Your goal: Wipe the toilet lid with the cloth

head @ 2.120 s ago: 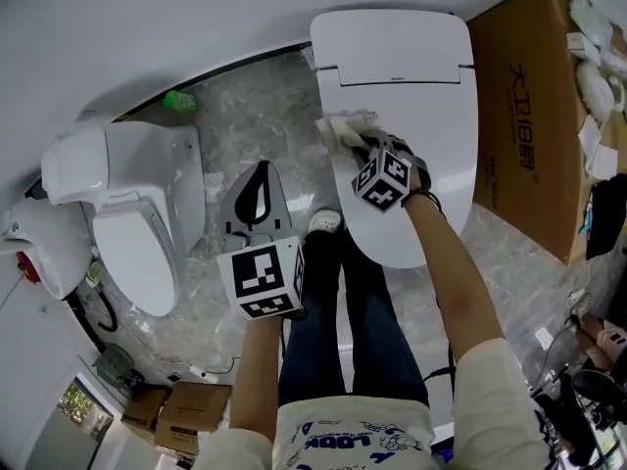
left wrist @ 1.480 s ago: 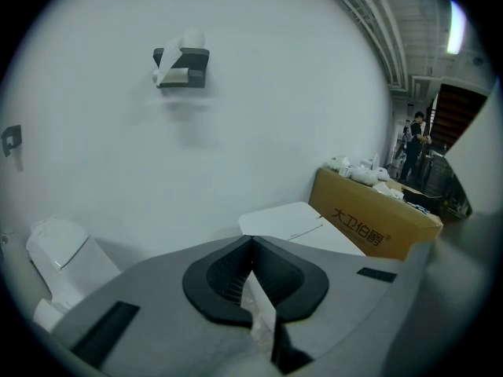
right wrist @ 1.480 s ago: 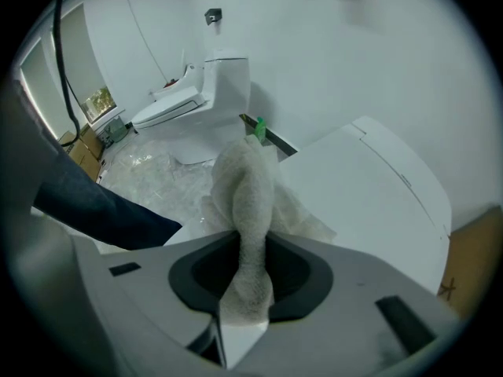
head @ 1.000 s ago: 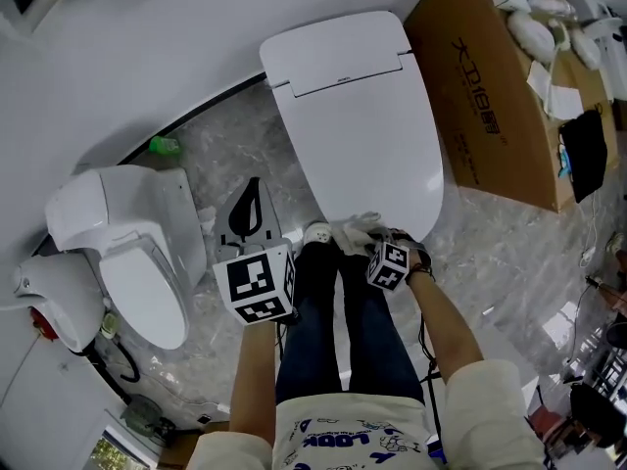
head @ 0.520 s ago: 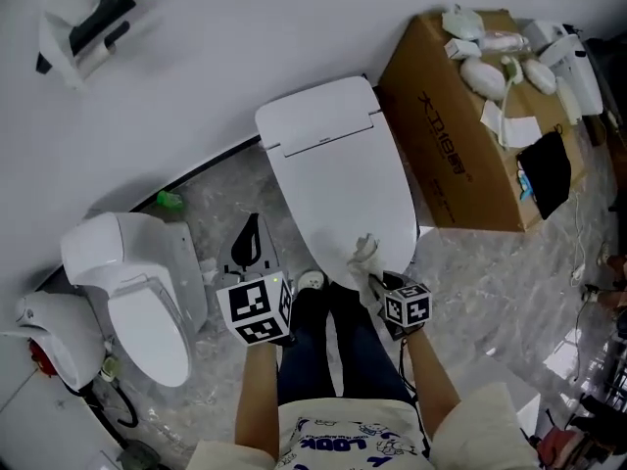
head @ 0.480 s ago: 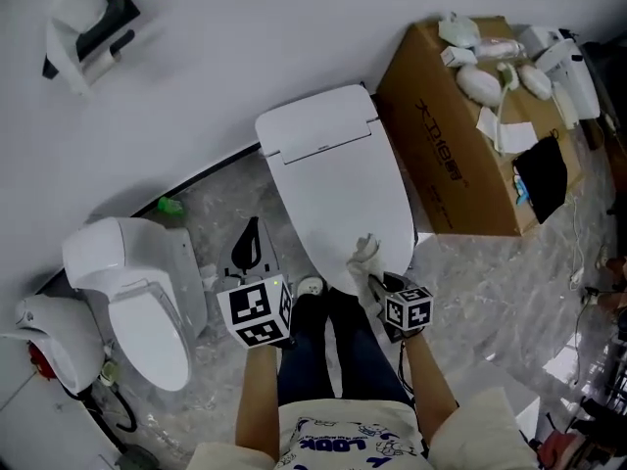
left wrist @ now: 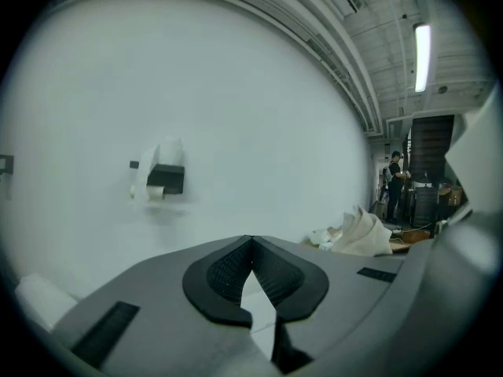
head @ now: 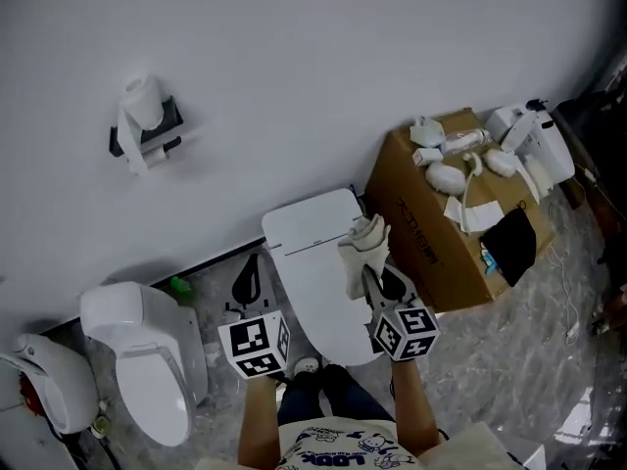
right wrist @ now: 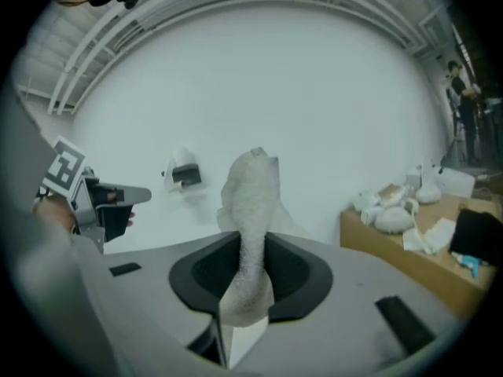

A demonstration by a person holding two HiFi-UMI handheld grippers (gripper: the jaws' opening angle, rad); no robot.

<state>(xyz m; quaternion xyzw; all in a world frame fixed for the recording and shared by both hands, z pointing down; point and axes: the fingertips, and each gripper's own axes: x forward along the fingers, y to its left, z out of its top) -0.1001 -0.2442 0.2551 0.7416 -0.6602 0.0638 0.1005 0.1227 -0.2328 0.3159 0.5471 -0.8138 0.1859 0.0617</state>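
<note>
The white toilet lid (head: 315, 284) is closed and lies ahead of me in the head view. A pale cloth (head: 363, 243) stands bunched above my right gripper (head: 368, 274), which is shut on it and held in the air over the lid's right side. In the right gripper view the cloth (right wrist: 253, 195) rises from between the pressed pads of that gripper (right wrist: 252, 251). My left gripper (head: 255, 262) hovers left of the toilet, shut and empty. In its own view the left gripper (left wrist: 251, 248) points at the wall.
A second white toilet (head: 145, 360) stands at the left. Right of the main toilet, a cardboard box (head: 431, 225) carries several white fittings. A paper roll holder (head: 145, 123) hangs on the wall. A small green object (head: 180, 286) lies on the marble floor. My shoes (head: 306, 367) are below the lid.
The right gripper drew the cloth down the lid to its front edge, then lifted it off into the air. The head view has tilted up toward the wall. The left gripper stayed shut.
</note>
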